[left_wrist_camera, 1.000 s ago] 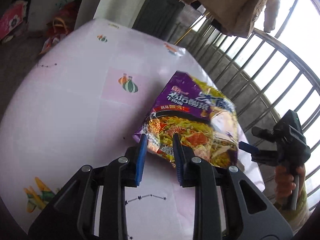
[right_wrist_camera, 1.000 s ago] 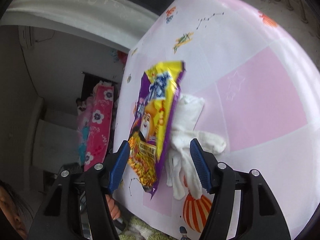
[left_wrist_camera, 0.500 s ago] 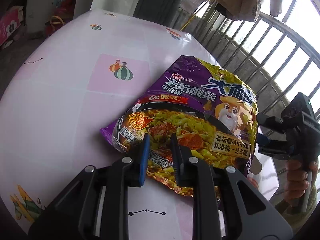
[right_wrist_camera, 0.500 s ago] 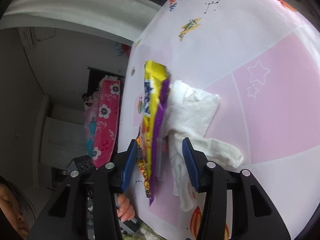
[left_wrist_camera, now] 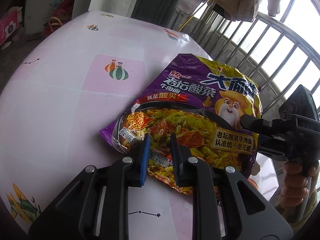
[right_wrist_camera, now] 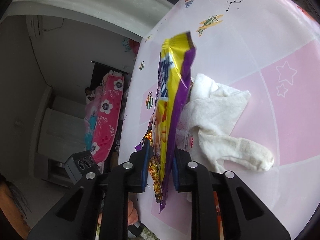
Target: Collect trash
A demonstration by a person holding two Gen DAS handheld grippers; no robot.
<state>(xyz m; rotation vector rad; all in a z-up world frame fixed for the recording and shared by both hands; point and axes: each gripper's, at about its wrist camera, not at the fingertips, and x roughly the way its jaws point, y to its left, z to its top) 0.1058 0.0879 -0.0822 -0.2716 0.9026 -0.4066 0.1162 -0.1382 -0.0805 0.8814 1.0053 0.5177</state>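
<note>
The left tongs point(left_wrist_camera: 159, 156) pinch the near edge of the noodle wrapper point(left_wrist_camera: 192, 110), blue pads pressed into the foil. The right tongs point(right_wrist_camera: 160, 168) are closing on the wrapper's other edge, which stands between their pads and looks already nipped. The wrapper hangs tilted between the two, lifted off the desk point(left_wrist_camera: 60, 100) at that side. Just beyond the wrapper, white cloth gloves point(right_wrist_camera: 218, 124) lie on the desk. The wrapper seems picked up but not yet binned; no bin is visible, and the gloves may remain to gather.
</note>
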